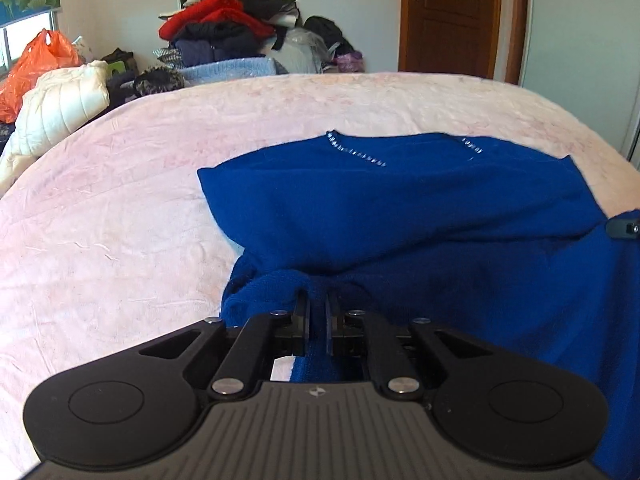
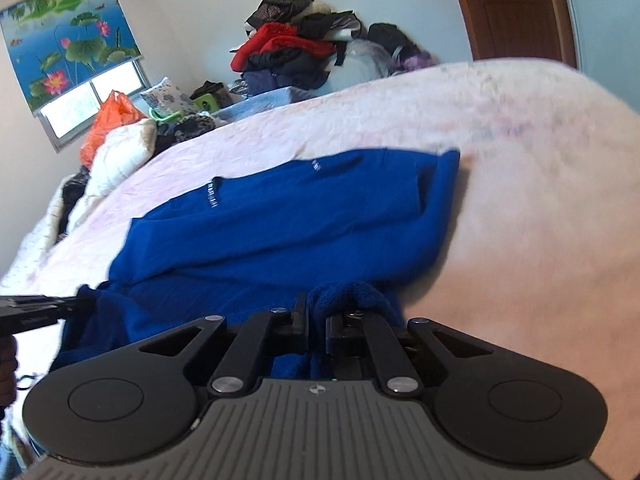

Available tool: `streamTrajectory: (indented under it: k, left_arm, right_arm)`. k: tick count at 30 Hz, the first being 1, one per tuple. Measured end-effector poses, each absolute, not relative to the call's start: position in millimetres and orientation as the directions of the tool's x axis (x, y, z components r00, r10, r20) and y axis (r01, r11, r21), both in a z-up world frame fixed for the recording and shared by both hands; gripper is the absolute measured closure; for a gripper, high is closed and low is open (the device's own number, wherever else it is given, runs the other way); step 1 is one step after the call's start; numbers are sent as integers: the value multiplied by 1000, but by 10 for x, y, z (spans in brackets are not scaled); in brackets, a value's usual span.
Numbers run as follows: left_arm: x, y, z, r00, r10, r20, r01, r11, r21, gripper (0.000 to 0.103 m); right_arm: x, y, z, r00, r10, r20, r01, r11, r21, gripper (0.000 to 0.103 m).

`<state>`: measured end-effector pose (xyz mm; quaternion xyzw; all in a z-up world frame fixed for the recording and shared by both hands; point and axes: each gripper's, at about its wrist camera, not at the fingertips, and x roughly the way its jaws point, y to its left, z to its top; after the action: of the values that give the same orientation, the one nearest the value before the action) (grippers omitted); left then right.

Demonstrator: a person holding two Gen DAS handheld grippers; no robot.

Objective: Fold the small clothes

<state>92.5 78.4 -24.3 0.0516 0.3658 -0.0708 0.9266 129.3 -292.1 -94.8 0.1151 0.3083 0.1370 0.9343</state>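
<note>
A blue knit garment (image 1: 400,208) with small silver studs near its neckline lies on the pale pink bed cover (image 1: 120,208). My left gripper (image 1: 318,304) is shut on a bunched near edge of the garment, lifted a little. My right gripper (image 2: 318,308) is shut on another bunched near edge of the same blue garment (image 2: 280,216). The right gripper's tip shows at the right edge of the left wrist view (image 1: 624,228). The left gripper shows at the left edge of the right wrist view (image 2: 36,312).
A tall pile of clothes (image 1: 224,32) stands against the far wall behind the bed. A white quilted jacket (image 1: 64,108) and an orange plastic bag (image 1: 36,64) lie at the far left. A brown door (image 1: 448,16) is at the back right.
</note>
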Motion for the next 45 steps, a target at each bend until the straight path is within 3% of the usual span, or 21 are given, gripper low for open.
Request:
streamTrajectory:
  k: [4,8,11,13,15,21,27,30,35,42,45]
  left_arm:
    - [926,891,-283,694,-114,-710,167,986,4,94]
    - [789,1084,-285,679,-120,-724,158,987,-14,88]
    - [642,1259,-298,666,-129,-735,143,989,-44,68]
    - [532,1349,-297,668,-127,-733,128,990,-55,47]
    - [408,1414,-287,671,-117,-732,116,992,-52,45]
    - [100,1382,-237,670,-164,-724,170,983,-65,44]
    - [-52,1143,-320,661,-150,-735,245,969,23,44]
    - [-45,1067,-398,646,-133,-752,247,968,40,44]
    - [-22,1067,-437,631,-140,-763,242,970,23,42]
    - [-30,1087,-456,633,-136,-762,233,972,20,36]
    - [-37,1067,-456,637,-130,-760,234,972,30,35]
  right_arm:
    - [1431,-2965,-1060,751,301,-587,-126,939,319,83]
    - [1186,-3028,-1092,757,321,-569,-135,929,345,57]
    - [970,-3073,-1090,754,295,-587,-116,939,323,51]
    - [799,-3085,-1079,761,230,-606,-80,961,265,46]
    - [616,-3058,-1045,770,184,-611,-75,977,199,44]
    - [91,-2700,-938,742,288,-605,-329,943,46,44]
    - [-370,-2308,-883,664,386,-641,-551,832,-69,44]
    - [-474,-2158,-898,640,404,-654,-586,807,-75,44]
    - [-580,-1865,-1017,664,309,-681,-597,767,-235,44]
    - [-695,-1630,-1139,776,175,-607,-511,738,-441,43]
    - [-782,-1539,-1176,796,197,-573,-534,674,-511,43]
